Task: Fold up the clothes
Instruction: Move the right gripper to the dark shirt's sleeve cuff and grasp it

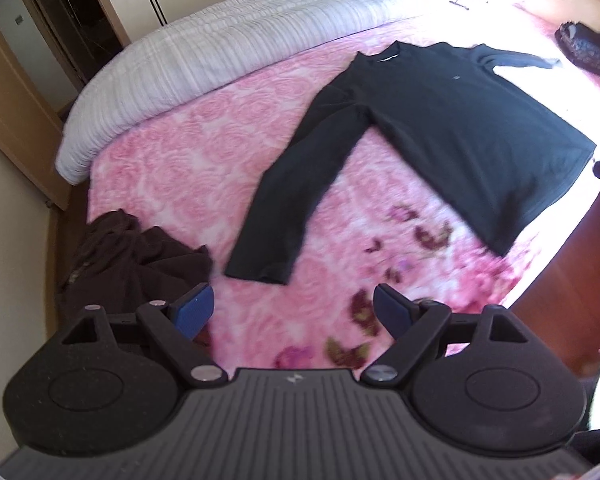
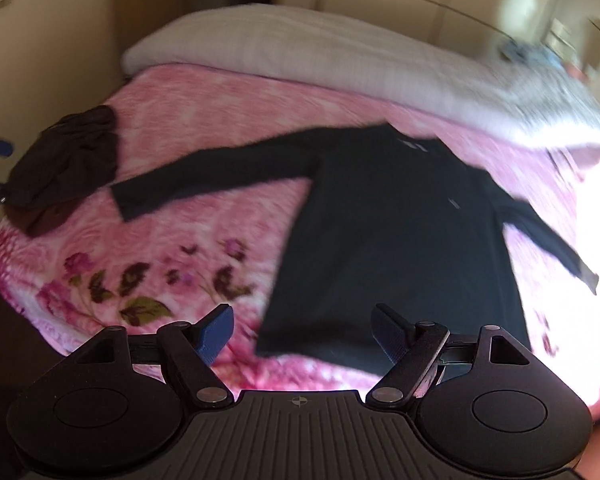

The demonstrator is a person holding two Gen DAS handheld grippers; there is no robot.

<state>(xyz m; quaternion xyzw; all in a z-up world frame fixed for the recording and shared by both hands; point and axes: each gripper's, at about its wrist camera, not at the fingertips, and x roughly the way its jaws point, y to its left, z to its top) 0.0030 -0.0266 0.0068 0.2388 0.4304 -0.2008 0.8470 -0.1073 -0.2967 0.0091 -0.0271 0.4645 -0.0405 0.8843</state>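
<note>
While both hand-held grippers, left (image 1: 293, 312) and right (image 2: 302, 330), gape empty, the black shirt (image 2: 388, 240) lies flat, collar toward the pillows (image 2: 300, 44).

pink floral blanket (image 1: 188, 168) covers the bed | white striped pillow (image 1: 204, 56) along its far edge | cream wardrobe doors (image 2: 400, 4) behind

Left tongs (image 1: 293, 312) and right tongs (image 2: 303, 330) both gape wide, angled downward, empty.

Two garments lie on the bed: one black long-sleeved shirt (image 1: 440, 120) spread flat and one dark brown crumpled garment (image 1: 128, 256) at the blanket's corner. One pink floral blanket (image 1: 188, 152) covers it, with one pale striped bolster (image 1: 204, 64) along its far edge.
</note>
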